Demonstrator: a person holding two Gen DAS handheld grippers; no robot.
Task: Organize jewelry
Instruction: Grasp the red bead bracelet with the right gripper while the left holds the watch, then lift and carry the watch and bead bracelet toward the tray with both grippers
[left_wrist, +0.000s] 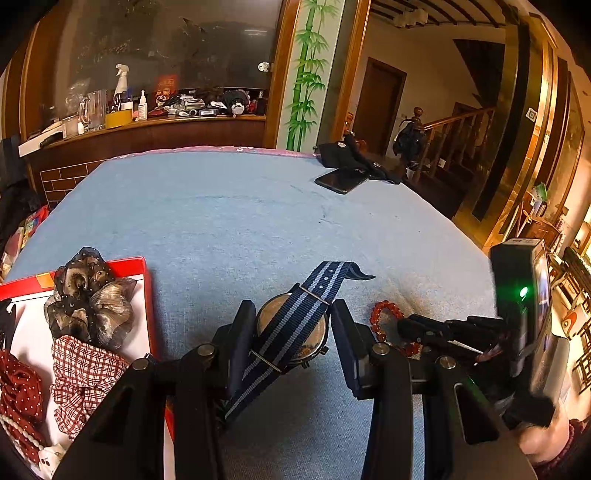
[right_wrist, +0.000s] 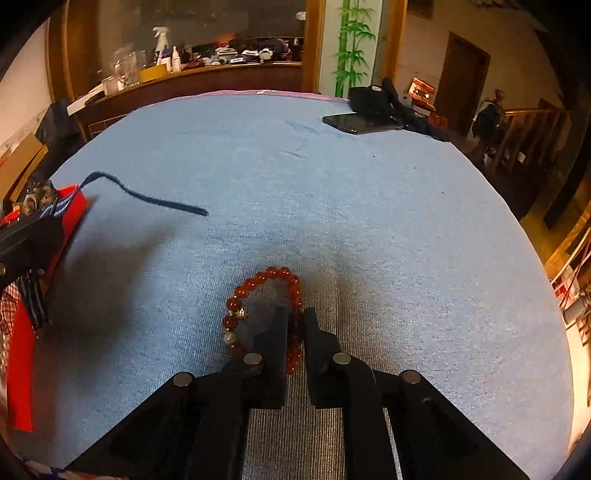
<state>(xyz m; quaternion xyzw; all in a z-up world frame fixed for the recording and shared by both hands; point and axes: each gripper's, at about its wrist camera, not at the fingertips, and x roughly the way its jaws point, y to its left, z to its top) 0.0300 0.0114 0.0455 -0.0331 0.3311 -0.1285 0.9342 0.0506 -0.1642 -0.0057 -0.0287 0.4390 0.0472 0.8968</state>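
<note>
Left gripper (left_wrist: 291, 332) holds the watch (left_wrist: 291, 334) by its case; right gripper (right_wrist: 295, 325) is pinched onto the red bead bracelet (right_wrist: 266, 291).

The blue tablecloth (right_wrist: 332, 184) carries everything, with the red box (left_wrist: 146, 295) of scrunchies (left_wrist: 88, 295) at its near left. The watch sits between the left fingers, apparently just off the cloth, its striped strap running near-left to far-right. The box lies immediately left of it, so a short leftward move looks enough. The bracelet's right side is clamped between the nearly closed right fingers, its loop lying far-left on the cloth, farther from the box.
</note>
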